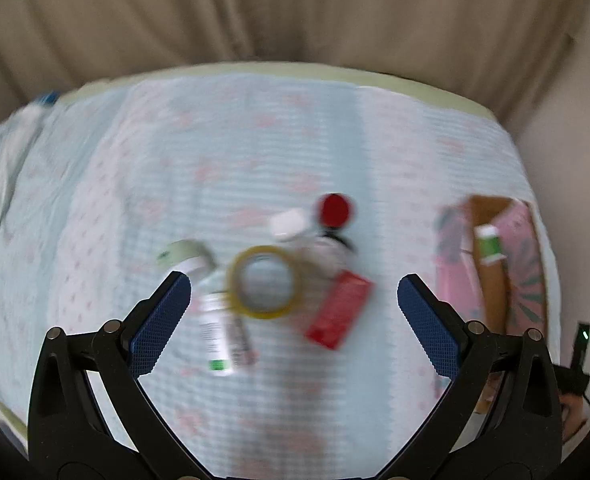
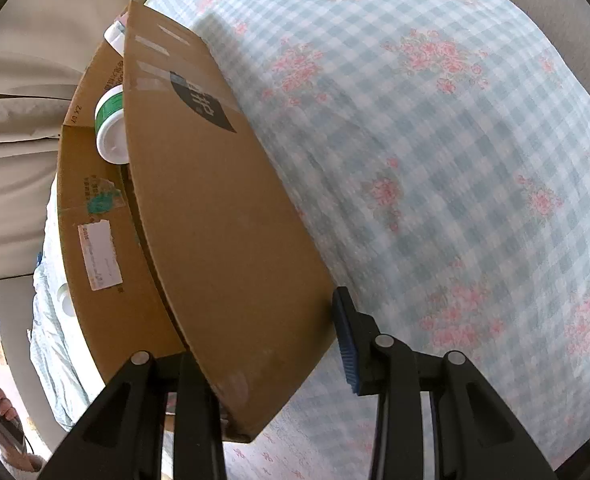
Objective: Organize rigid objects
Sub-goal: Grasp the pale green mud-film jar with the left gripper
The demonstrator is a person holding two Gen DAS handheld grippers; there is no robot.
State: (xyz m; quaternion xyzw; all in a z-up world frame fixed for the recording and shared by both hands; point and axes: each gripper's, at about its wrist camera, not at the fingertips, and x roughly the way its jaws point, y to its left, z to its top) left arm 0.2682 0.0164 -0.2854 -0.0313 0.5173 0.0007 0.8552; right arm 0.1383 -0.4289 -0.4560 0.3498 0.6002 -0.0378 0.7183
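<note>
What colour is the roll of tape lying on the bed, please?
The roll of tape is yellowish and see-through, shown in the left wrist view, though blurred.

Open tongs (image 1: 294, 286) above tape roll (image 1: 263, 287)

1. This looks like a home, most likely a bedroom: a bed (image 1: 295, 152) fills the middle of the left wrist view, spread with a pale blue checked sheet (image 2: 455, 160) printed with pink flowers.
2. Beige curtains (image 1: 255, 8) hang in folds across the top of that view, behind the bed.
3. Household odds and ends lie on the sheet at centre frame: a roll of yellow tape (image 1: 265, 286), a red box (image 1: 341, 310).
4. A used cardboard box (image 2: 215, 220) with torn labels stands at the left of the right wrist view.
</note>
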